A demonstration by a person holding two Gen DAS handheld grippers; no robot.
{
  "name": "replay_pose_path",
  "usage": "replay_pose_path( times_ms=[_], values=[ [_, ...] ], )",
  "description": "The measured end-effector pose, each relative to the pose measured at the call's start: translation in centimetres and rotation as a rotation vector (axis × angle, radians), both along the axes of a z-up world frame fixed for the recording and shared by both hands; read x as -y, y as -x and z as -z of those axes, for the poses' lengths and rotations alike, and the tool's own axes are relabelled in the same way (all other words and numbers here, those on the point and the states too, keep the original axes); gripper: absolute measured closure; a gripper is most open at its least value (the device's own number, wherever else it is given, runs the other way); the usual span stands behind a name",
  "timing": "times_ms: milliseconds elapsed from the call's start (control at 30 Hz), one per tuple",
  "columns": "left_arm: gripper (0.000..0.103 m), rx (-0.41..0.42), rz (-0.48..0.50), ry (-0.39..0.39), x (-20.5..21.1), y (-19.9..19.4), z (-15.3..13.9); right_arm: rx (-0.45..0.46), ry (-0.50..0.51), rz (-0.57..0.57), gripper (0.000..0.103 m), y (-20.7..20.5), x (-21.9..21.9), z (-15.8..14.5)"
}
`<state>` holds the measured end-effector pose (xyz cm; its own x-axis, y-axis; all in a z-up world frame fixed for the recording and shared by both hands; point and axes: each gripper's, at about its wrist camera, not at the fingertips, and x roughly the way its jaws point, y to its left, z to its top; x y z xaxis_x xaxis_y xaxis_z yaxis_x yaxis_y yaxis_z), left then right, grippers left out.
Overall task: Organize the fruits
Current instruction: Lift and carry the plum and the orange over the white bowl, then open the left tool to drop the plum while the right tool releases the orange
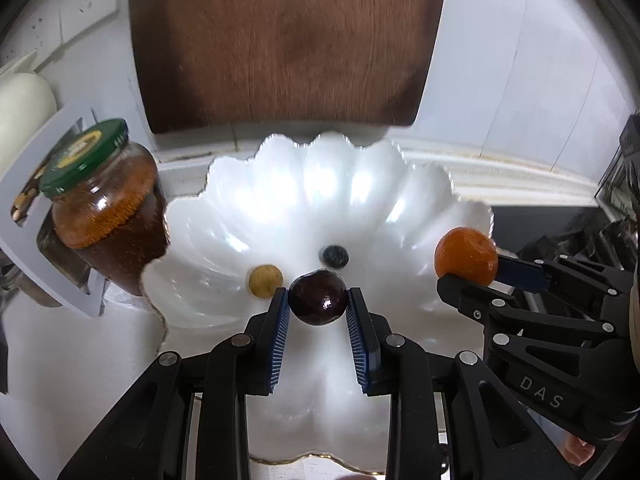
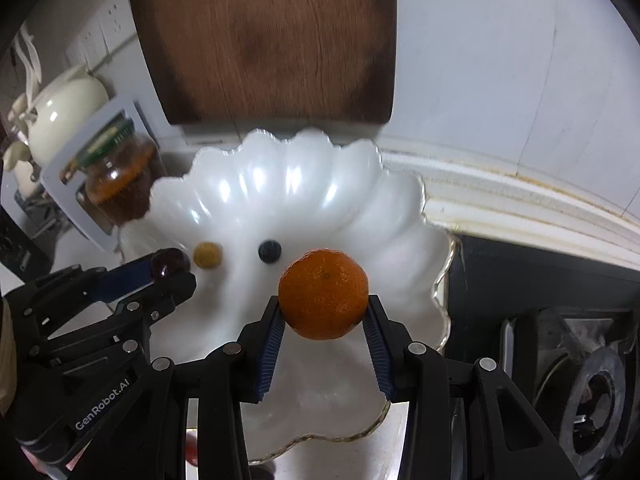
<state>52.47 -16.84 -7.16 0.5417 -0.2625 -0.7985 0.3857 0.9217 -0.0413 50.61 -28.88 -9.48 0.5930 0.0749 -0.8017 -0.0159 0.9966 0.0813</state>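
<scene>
A white scalloped bowl (image 1: 280,200) holds a small tan fruit (image 1: 265,281) and a blueberry (image 1: 335,256). My left gripper (image 1: 318,300) is shut on a dark red cherry (image 1: 318,297) and holds it over the bowl's front part. My right gripper (image 2: 323,307) is shut on an orange mandarin (image 2: 323,299) over the bowl (image 2: 288,184). In the right wrist view the tan fruit (image 2: 207,255) and the blueberry (image 2: 269,251) lie in the bowl, and the left gripper (image 2: 170,270) with the cherry (image 2: 170,264) is at the left. In the left wrist view the mandarin (image 1: 466,256) is at the bowl's right rim.
A glass jar (image 1: 108,216) with a green lid stands left of the bowl, in a grey frame (image 1: 24,216). A wooden board (image 1: 288,40) leans against the wall behind. A cream teapot (image 2: 64,116) is far left. A black stove (image 2: 560,320) is on the right.
</scene>
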Motion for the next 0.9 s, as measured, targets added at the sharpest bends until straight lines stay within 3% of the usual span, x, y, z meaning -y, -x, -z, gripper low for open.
replay_pose_path(
  times_ms=[300,433,567,633,900],
  values=[
    [0.073,-0.089,-0.019,-0.036,0.0,-1.4,2.1,-0.056,0.007,-0.013,0.061,-0.8,-0.2,1.7],
    [0.073,-0.090,-0.030,-0.053,0.3,-1.7,2.4,-0.078,0.004,-0.018,0.061,-1.1,-0.2,2.2],
    [0.054,-0.079,-0.039,-0.051,-0.1,-1.5,2.3,-0.086,-0.001,-0.014,0.054,-1.0,0.1,2.4],
    [0.052,-0.066,-0.042,-0.058,-0.4,-1.2,1.9,-0.067,0.001,-0.006,0.045,-1.0,0.2,2.1],
    [0.047,-0.030,-0.086,-0.037,-2.2,0.4,-0.6,0.002,0.025,0.015,0.045,0.8,1.0,-0.3]
  ],
)
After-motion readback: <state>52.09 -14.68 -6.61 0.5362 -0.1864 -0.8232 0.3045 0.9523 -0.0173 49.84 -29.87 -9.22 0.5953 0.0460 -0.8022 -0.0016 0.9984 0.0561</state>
